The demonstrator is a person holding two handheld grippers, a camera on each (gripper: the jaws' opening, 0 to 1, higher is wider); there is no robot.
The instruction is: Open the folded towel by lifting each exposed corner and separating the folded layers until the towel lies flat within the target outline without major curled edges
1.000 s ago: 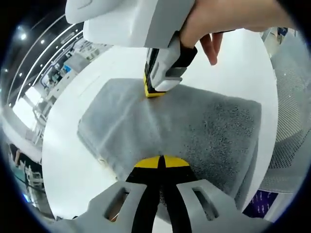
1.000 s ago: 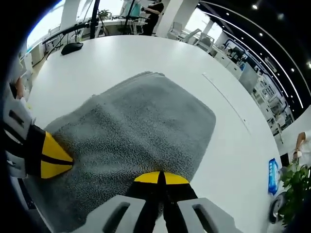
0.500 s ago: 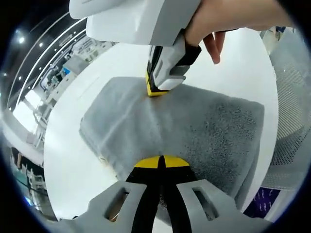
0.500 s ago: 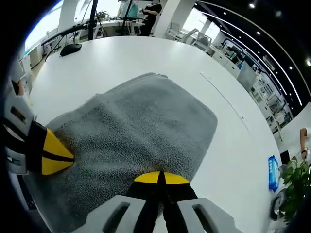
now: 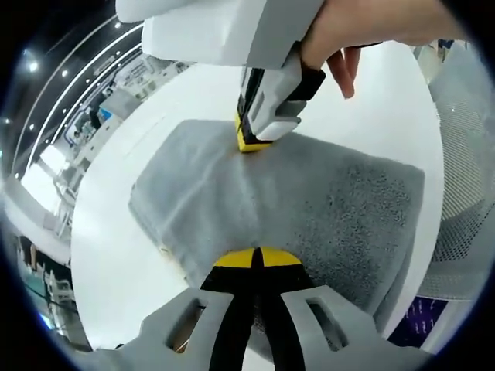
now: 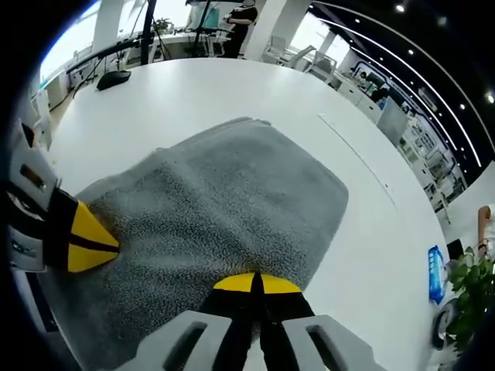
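Note:
A grey folded towel (image 5: 309, 201) lies on the white table (image 5: 116, 255). My left gripper (image 5: 255, 259) is shut, its yellow tips pinched on the towel's near edge. My right gripper (image 5: 251, 139), held by a hand (image 5: 363, 31), comes in from above, with its shut yellow tips on the towel's opposite edge. In the right gripper view the towel (image 6: 224, 201) spreads away from my right gripper (image 6: 255, 282), which is shut on its near edge. The left gripper (image 6: 93, 243) grips the towel's left side there.
A thin line (image 6: 363, 166) is marked on the table (image 6: 193, 93) past the towel. A dark mouse-like object (image 6: 114, 76) lies at the far edge. A mesh chair (image 5: 464, 154) stands beside the table. A blue item (image 6: 435, 278) and a plant (image 6: 464, 301) are off to the right.
Both views have drifted slightly. In the left gripper view the right gripper's tip now sits a little higher and further right. Both grippers stay shut on the towel.

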